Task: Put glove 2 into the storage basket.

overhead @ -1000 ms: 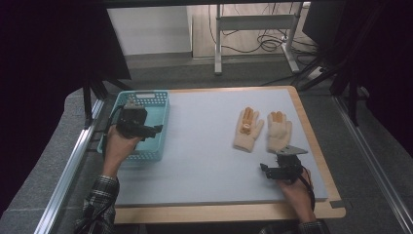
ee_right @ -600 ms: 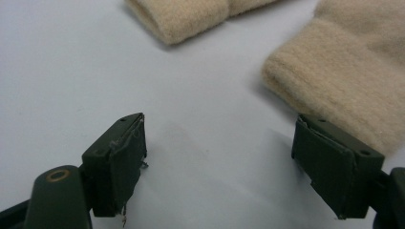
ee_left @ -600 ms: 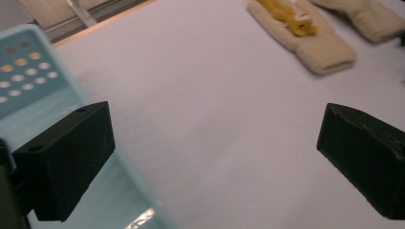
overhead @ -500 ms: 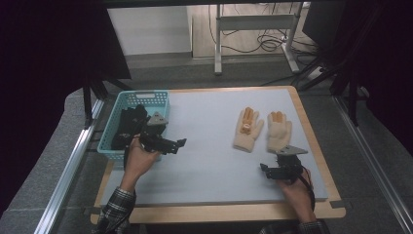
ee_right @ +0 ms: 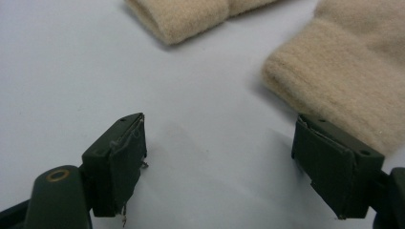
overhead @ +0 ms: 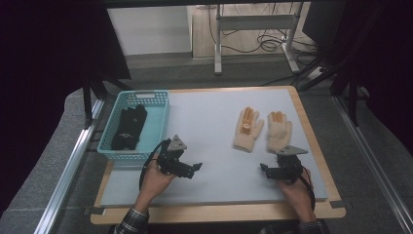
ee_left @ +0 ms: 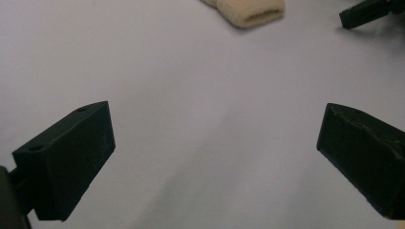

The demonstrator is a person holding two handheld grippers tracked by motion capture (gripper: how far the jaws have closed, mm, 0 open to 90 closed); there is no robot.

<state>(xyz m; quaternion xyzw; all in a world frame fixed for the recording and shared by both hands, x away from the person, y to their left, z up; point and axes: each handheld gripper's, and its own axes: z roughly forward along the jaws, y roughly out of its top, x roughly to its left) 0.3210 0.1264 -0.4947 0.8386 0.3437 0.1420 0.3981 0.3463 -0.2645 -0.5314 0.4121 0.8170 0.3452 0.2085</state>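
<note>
Cream gloves flat on desk, right of basket already holding black gloves. Right gripper just below gloves, jaws apart, ready to grab cuff. Left gripper beside basket, jaws apart, empty.

gloves: both cut off at 12 o'clock edge, right gripper view | cuff: cropped at 12 o'clock, left gripper view | basket's dark item: too small to identify
</note>
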